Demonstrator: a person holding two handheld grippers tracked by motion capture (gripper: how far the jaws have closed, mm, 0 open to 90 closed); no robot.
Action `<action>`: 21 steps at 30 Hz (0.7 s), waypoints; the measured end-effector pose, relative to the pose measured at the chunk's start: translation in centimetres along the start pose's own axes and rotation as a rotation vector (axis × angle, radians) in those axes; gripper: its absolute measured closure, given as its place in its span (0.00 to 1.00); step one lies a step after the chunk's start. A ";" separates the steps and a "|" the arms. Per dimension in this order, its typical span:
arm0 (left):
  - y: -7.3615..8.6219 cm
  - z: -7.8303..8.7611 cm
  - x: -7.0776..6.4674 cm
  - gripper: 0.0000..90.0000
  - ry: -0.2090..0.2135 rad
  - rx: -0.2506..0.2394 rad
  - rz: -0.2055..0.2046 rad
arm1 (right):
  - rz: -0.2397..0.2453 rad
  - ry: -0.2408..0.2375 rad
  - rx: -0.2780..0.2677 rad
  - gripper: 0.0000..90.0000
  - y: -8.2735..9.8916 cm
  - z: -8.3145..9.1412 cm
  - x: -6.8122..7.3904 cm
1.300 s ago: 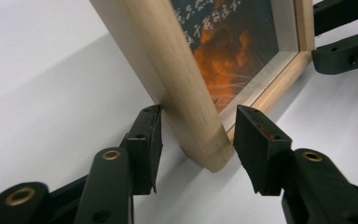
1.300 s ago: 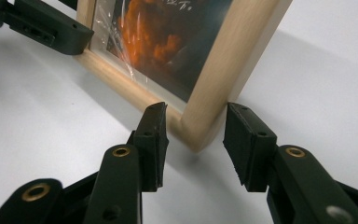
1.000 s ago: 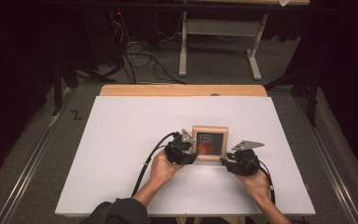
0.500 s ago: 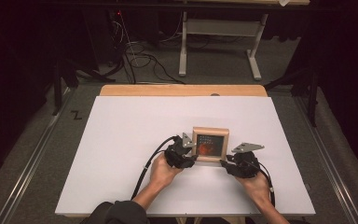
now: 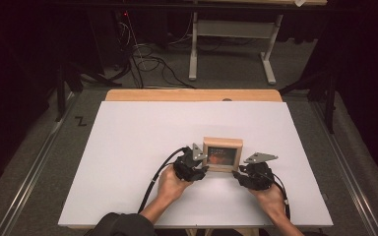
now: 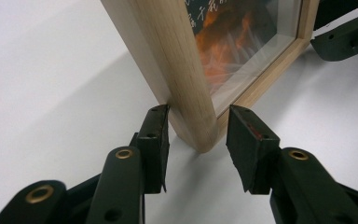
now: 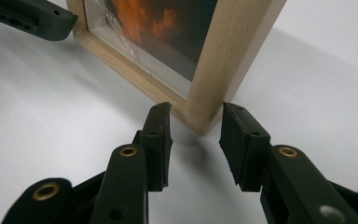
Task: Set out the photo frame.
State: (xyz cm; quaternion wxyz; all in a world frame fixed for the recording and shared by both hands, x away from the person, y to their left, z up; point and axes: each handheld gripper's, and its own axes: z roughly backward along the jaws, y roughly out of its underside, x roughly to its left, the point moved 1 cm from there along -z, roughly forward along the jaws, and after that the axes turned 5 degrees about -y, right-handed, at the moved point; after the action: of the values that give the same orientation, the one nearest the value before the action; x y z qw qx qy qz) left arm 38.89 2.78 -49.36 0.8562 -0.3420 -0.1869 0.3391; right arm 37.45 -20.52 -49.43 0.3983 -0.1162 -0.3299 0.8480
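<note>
A small light-wood picture frame (image 5: 222, 155) with a dark and orange picture stands upright on the white table. My left gripper (image 5: 202, 169) sits at its lower left corner. In the left gripper view the jaws (image 6: 196, 121) straddle that corner of the frame (image 6: 186, 70). They have just been closing; one pad lies against the back and the other stands off the front. My right gripper (image 5: 238, 173) is at the lower right corner. There its jaws (image 7: 196, 116) flank the frame (image 7: 228, 56) with small gaps on both sides.
The white tabletop (image 5: 128, 147) stretches wide to the left, right and behind the frame, with a wooden strip (image 5: 192, 95) along its far edge. Beyond it, cables and a white stand (image 5: 226, 44) are on the floor. Black cables trail from both grippers toward the person.
The left gripper has edged slightly at the frame's lower left corner. The right gripper and the frame have stayed put.
</note>
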 end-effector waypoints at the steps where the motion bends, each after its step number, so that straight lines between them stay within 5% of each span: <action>1: 0.1 0.0 0.0 0.65 0.001 -0.003 -0.001 | -0.001 0.001 0.001 0.71 0.0 0.0 0.1; 21: 0.8 0.3 -0.5 0.66 0.016 0.001 -0.029 | 0.013 -0.028 0.023 0.65 0.4 -0.1 0.1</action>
State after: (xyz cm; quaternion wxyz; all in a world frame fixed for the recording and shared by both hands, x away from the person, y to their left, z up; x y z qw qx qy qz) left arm 38.03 2.99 -49.76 0.8626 -0.3417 -0.1846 0.3242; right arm 37.24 -20.59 -49.79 0.3892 -0.1020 -0.3248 0.8559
